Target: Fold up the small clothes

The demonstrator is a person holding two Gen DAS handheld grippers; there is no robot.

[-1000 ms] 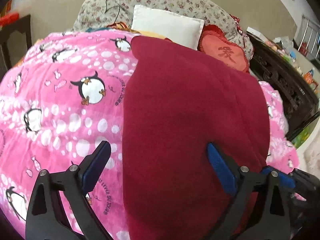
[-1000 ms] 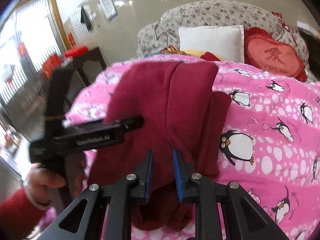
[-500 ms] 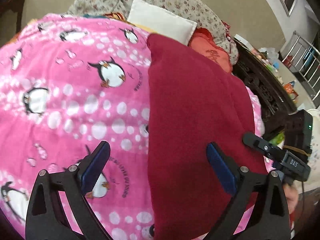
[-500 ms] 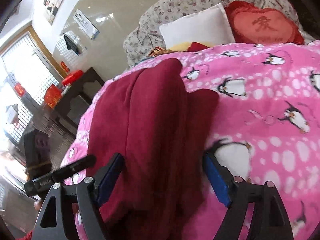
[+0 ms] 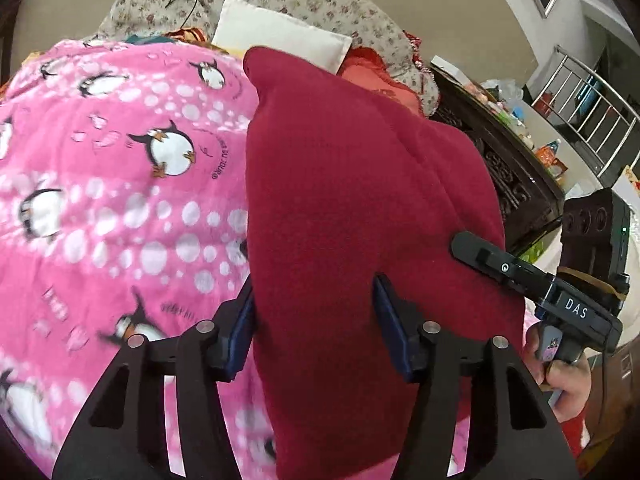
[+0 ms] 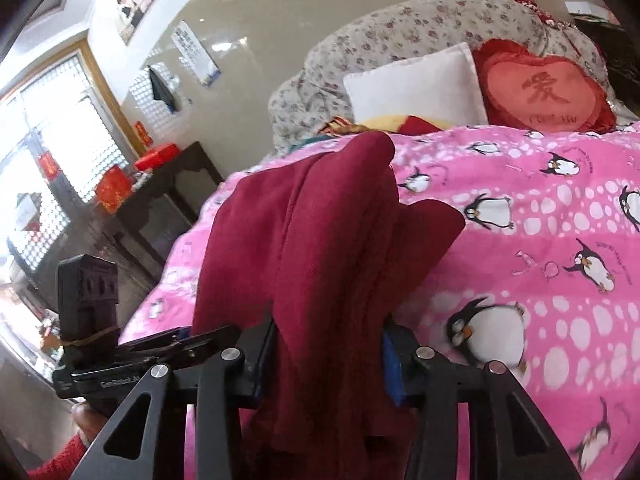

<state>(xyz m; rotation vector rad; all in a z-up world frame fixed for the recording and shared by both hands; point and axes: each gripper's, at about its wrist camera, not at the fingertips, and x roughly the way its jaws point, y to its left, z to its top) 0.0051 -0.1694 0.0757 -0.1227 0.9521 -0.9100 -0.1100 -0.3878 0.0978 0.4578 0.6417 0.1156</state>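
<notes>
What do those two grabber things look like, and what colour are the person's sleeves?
Each gripper, left and right, has black angular arms with triangular cut-outs, silver rivets and blue pads. The right one's body reads "DAS" in white. A black box is rubber-banded to each handle. The sleeve is red.

The red garment (image 5: 352,208) at centre frame is matt, fuzzy fleece cloth. The pink penguin blanket (image 5: 120,184) at left looks plush. Both grippers have matt black plastic arms; the wall (image 6: 256,32) at upper centre is glossy.
</notes>
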